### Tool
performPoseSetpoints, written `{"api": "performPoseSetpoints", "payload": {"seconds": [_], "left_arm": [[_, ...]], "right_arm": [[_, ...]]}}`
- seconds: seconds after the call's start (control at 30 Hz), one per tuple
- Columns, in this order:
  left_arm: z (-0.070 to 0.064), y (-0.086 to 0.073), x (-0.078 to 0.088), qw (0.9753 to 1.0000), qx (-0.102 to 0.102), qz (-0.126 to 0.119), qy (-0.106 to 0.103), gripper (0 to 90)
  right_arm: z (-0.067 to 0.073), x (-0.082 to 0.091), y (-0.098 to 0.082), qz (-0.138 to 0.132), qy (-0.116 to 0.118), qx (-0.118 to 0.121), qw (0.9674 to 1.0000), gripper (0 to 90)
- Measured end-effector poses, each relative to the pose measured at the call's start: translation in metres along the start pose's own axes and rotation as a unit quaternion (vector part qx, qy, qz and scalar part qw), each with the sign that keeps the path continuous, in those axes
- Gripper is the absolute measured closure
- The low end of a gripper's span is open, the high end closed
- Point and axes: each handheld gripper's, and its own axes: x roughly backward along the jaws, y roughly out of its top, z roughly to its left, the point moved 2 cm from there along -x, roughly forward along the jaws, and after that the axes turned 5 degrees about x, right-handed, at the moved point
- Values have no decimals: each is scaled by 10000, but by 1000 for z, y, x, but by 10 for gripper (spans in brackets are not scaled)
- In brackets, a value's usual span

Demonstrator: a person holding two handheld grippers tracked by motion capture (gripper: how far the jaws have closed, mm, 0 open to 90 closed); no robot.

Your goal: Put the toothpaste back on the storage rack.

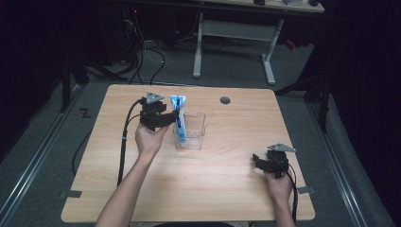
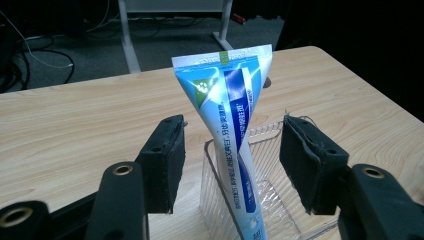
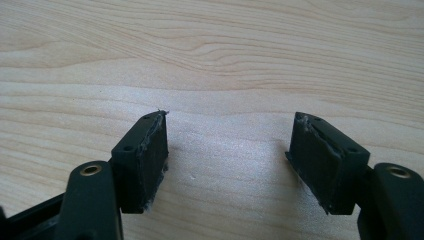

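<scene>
Standing up in a clear box (image 1: 190, 130), the blue and white toothpaste tube (image 1: 179, 118) leans with its flat end up, right in front of the left gripper (image 1: 171, 115). That gripper is spread wide, with the tube between its two black pads (image 2: 162, 160) but not touching either one. So it looks like the step in hand is letting go, with the tube now dropped into the box. Next, I think, the left gripper needs to pull straight back and away from the box, going slowly so a pad does not bump the tube or tip the box over. The right gripper (image 1: 259, 162) sits far off to the side, low over the bare wood of the bench (image 1: 227, 189). It is spread wide too, and it holds nothing. From the high view you can see both hands, the whole bench and how far apart the two grippers are. From the left gripper view (image 2: 230, 142) you can see the gaps on both sides of the tube and the clear wall of the box just past the pads. From the right gripper view (image 3: 227, 150) you can see plain wood between the pads.
</scene>
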Motion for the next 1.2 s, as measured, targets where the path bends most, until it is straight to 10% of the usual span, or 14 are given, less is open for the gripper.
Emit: {"api": "performPoseSetpoints", "payload": {"seconds": [1.2], "left_arm": [[24, -4, 39, 9992, 42, -261, 313, 439]], "right_arm": [[0, 0, 0, -1, -1, 1, 10000, 319]]}}
